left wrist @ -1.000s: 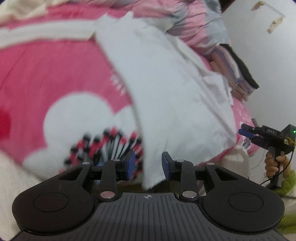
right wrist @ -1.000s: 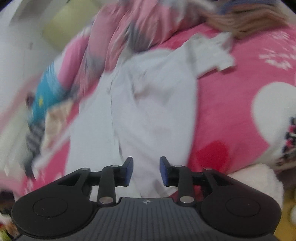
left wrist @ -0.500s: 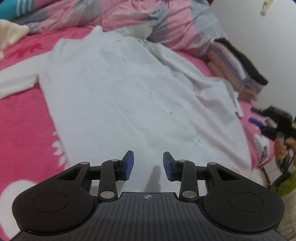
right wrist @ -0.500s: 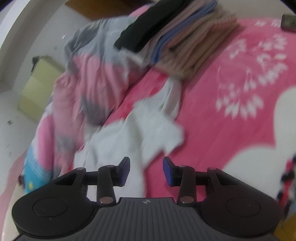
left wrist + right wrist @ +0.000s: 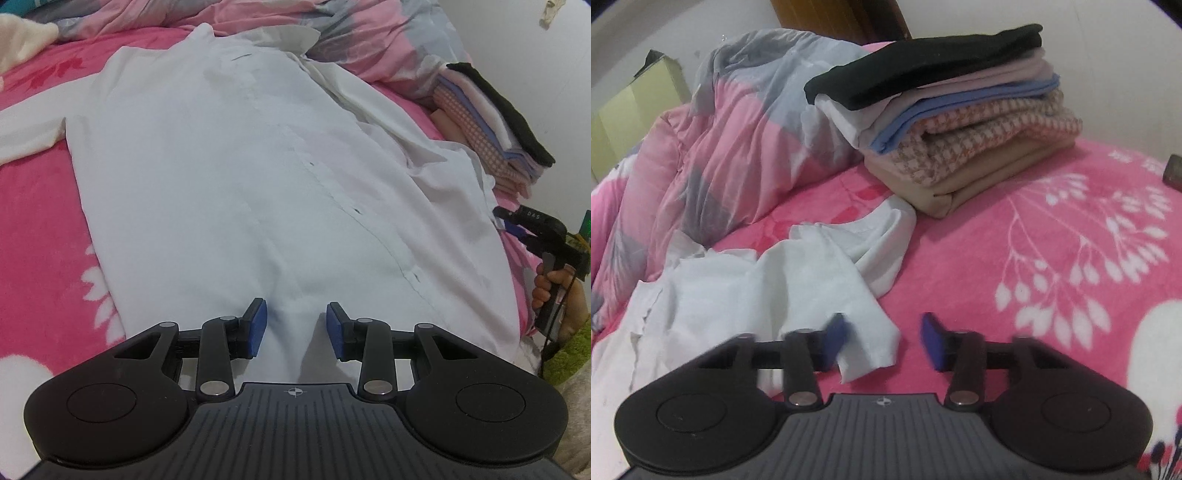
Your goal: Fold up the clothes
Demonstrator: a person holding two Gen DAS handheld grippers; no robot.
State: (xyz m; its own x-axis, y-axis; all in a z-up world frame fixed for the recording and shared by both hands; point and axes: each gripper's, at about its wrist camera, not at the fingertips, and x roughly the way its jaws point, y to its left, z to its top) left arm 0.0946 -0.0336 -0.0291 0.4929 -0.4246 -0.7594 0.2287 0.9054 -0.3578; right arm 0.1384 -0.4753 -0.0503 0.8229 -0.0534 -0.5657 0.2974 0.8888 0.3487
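On the pink blanket (image 5: 1015, 236) the white shirt (image 5: 229, 177) lies lengthwise ahead of the left gripper (image 5: 295, 328) (open, over its hem); the right gripper (image 5: 882, 341) is closing around the cuff (image 5: 871, 350), not yet pinching.

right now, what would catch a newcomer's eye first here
A white shirt lies spread flat across the pink flowered blanket, filling the middle of the left wrist view. Beyond its crumpled sleeve, a neat stack of folded clothes topped in black sits on the blanket beside a rumpled pink and grey quilt.
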